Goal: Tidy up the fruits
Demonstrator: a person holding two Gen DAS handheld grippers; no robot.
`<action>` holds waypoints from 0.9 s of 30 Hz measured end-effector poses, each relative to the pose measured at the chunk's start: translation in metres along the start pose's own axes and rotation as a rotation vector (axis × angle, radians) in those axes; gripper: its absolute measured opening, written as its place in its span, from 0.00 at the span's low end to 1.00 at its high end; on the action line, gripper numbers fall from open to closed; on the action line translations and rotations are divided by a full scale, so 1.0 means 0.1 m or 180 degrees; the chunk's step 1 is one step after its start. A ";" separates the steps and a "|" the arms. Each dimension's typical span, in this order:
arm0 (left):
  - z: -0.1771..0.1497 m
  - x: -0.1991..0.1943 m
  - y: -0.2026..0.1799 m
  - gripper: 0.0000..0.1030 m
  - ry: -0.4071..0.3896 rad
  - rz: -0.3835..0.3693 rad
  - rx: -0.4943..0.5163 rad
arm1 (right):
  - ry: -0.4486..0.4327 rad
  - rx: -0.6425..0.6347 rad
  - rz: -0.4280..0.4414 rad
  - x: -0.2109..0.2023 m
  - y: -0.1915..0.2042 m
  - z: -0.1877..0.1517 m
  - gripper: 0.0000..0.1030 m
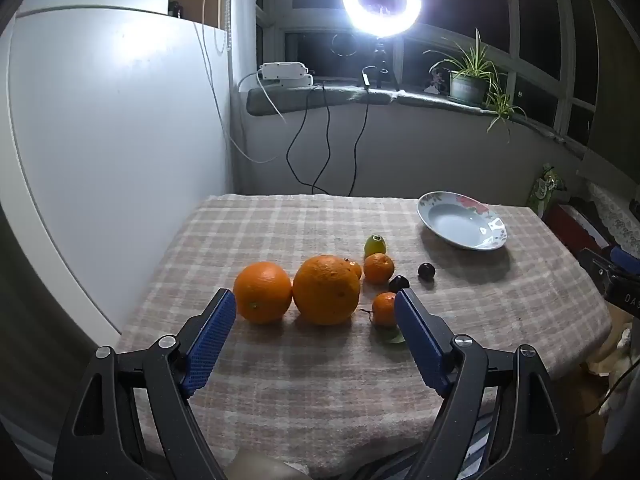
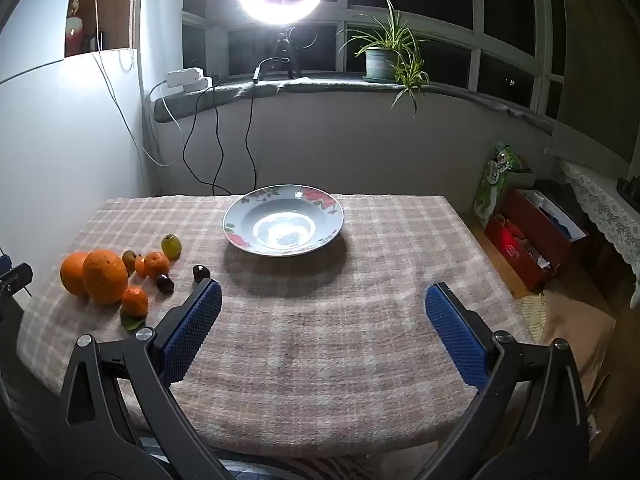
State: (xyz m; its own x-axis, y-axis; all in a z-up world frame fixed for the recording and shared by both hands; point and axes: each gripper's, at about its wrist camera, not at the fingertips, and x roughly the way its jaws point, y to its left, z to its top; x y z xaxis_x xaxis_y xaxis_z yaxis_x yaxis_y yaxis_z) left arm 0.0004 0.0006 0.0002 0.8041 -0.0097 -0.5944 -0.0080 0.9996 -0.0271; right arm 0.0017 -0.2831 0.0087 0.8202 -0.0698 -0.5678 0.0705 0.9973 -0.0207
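Two big oranges (image 1: pixel 326 290) (image 1: pixel 263 292) lie side by side on the checked tablecloth (image 1: pixel 320 372), just beyond my open left gripper (image 1: pixel 316 300). Small tangerines (image 1: pixel 378 268) (image 1: pixel 384 309), a green fruit (image 1: pixel 375 245) and two dark fruits (image 1: pixel 426 271) sit behind and to the right of them. In the right wrist view the same cluster (image 2: pixel 105 276) lies at the left. A flowered plate (image 2: pixel 284 220) stands empty ahead of my open right gripper (image 2: pixel 322 294), which holds nothing.
A ring light (image 1: pixel 381 0) on a tripod, a potted plant (image 2: pixel 380 62) and cables stand on the windowsill behind the table. A white panel (image 1: pixel 100 140) borders the table's left side. Boxes and bags (image 2: pixel 528 232) sit on the floor at the right.
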 end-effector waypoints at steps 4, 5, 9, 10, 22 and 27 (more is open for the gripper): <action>0.00 -0.01 -0.02 0.79 -0.0033 0.0043 0.0046 | -0.0011 -0.0029 -0.0007 -0.01 0.00 -0.01 1.00; 0.00 -0.01 -0.02 0.79 -0.0040 0.0041 0.0045 | -0.0017 -0.0037 -0.0014 -0.01 0.00 -0.02 1.00; -0.01 -0.03 -0.03 0.79 -0.0052 0.0024 0.0027 | -0.0024 -0.0082 -0.0015 -0.02 0.01 0.01 1.00; -0.01 -0.03 -0.04 0.79 -0.0055 0.0021 0.0027 | -0.0028 -0.0087 -0.0021 -0.02 -0.01 0.02 1.00; 0.01 -0.01 0.04 0.79 -0.0062 0.0052 -0.0003 | -0.0079 -0.0105 -0.0032 -0.10 0.05 0.04 1.00; 0.01 -0.01 0.05 0.79 -0.0064 0.0048 -0.0005 | -0.0081 -0.0109 -0.0033 -0.10 0.05 0.03 1.00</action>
State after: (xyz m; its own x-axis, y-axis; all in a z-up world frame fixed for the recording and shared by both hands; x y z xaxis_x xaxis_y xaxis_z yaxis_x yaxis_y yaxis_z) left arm 0.0002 0.0051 0.0016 0.8157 0.0060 -0.5785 -0.0212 0.9996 -0.0195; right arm -0.0043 -0.2771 0.0170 0.8337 -0.0802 -0.5463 0.0599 0.9967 -0.0548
